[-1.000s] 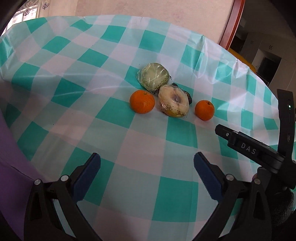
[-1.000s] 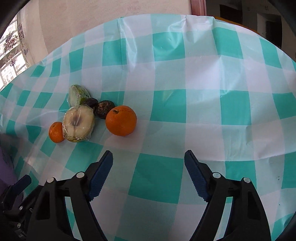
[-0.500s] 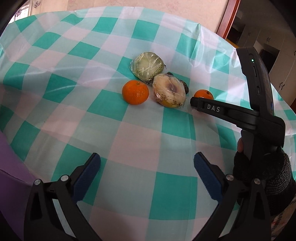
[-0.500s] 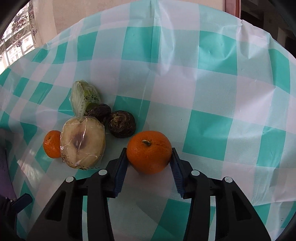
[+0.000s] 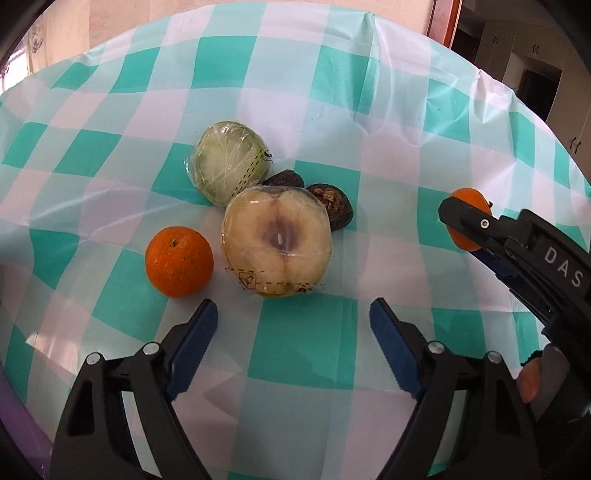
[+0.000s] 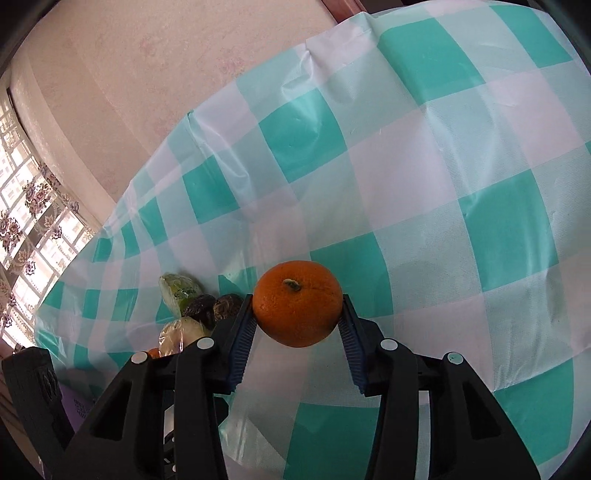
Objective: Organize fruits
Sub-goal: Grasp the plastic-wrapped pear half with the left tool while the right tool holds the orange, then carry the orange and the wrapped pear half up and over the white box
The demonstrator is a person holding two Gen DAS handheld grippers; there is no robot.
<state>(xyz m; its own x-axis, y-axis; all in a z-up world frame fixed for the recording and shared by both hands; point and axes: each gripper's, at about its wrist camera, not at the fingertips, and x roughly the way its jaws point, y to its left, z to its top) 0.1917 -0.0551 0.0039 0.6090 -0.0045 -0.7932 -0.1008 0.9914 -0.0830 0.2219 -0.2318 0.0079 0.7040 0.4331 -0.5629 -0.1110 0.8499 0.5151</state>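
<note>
In the right wrist view my right gripper (image 6: 298, 317) is shut on an orange (image 6: 298, 308) and holds it off the checked tablecloth (image 6: 424, 177). The left wrist view shows that held orange (image 5: 468, 195) at the right, in the right gripper (image 5: 464, 221). My left gripper (image 5: 293, 314) hovers just short of a plastic-wrapped cut pale fruit (image 5: 277, 240). Its jaws are closing with nothing between them. A second orange (image 5: 179, 262) lies left of the pale fruit. A wrapped green fruit (image 5: 229, 162) and two dark wrinkled fruits (image 5: 332, 206) sit behind it.
The tablecloth (image 5: 424, 110) hangs over the round table's far edge by a pink wall (image 6: 147, 55). A wooden door frame (image 5: 443, 18) stands at the back right. A gloved hand (image 5: 532, 380) holds the right gripper. A lace-curtained window (image 6: 22, 229) is at the left.
The right gripper shut on the right-hand orange, lifted it and carried it away from the pile. The left gripper moved in close to the wrapped fruits and its jaws narrowed.
</note>
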